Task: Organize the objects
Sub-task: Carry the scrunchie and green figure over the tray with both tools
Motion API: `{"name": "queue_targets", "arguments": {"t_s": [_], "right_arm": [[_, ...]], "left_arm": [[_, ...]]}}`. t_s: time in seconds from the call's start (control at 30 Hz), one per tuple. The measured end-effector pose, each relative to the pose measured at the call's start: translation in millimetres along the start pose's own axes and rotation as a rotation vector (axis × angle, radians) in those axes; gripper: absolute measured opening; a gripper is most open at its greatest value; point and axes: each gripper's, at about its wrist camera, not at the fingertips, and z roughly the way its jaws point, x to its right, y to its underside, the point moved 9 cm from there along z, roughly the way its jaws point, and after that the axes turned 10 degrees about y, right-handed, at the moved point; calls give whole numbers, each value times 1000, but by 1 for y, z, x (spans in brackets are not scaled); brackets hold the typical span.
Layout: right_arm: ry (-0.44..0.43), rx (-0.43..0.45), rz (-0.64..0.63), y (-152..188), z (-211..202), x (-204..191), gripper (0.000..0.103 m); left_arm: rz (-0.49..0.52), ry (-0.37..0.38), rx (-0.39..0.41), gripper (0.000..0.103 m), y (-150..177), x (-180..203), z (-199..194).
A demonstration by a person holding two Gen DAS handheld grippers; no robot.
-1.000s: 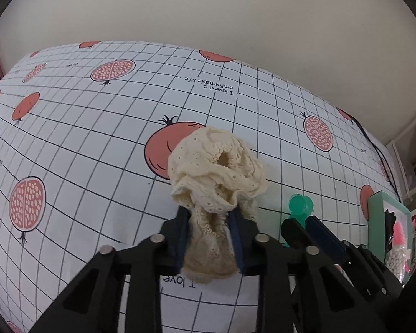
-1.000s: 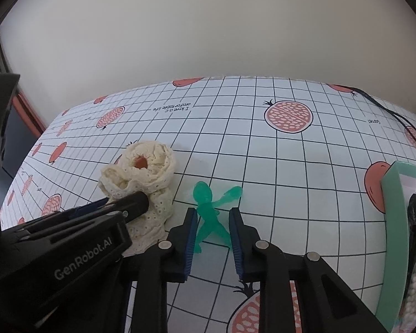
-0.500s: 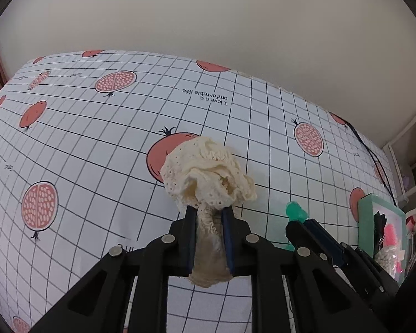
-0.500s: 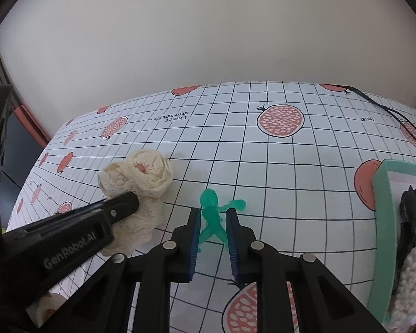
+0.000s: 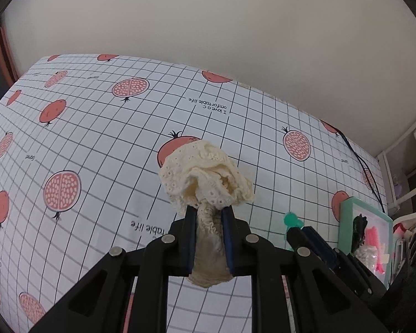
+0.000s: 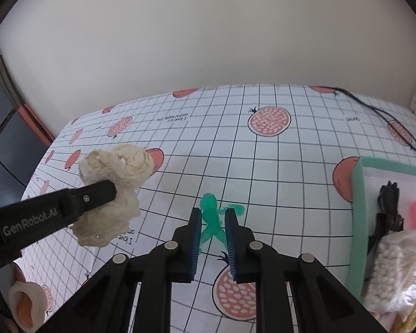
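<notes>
A cream lace scrunchie hangs lifted off the table, pinched in my left gripper, which is shut on it. The right wrist view shows the same scrunchie in the air at the left, held by the left gripper's black finger. A small green plastic figure is held between the blue pads of my right gripper, which is shut on it, low over the tablecloth. In the left wrist view the figure's head peeks out beside the right gripper's fingers.
A white gridded tablecloth with pomegranate prints covers the table. A mint-green box at the right holds a black item, a pink piece and a bag of white beads. A black cable runs along the far right. A wall stands behind.
Both grippers have closed tighter on their objects and risen. The scrunchie has come up off the table, and the green figure is now squeezed between the right pads.
</notes>
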Motion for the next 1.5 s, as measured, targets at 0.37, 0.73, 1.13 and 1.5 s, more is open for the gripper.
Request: {"name": "queue_targets", "arguments": {"t_s": [0.37, 0.73, 1.13, 1.5], "right_arm": [[14, 72, 3, -7, -57, 16, 18], [119, 171, 24, -9, -126, 72, 18], [238, 202, 104, 10, -176, 150, 18], [289, 183, 156, 41, -192, 199, 18]], "left_arm": [[37, 60, 24, 18, 10, 37, -40], [115, 142, 27, 18, 30, 91, -64], [203, 243, -3, 18, 58, 160, -71], [279, 290, -42, 18, 87, 210, -70]]}}
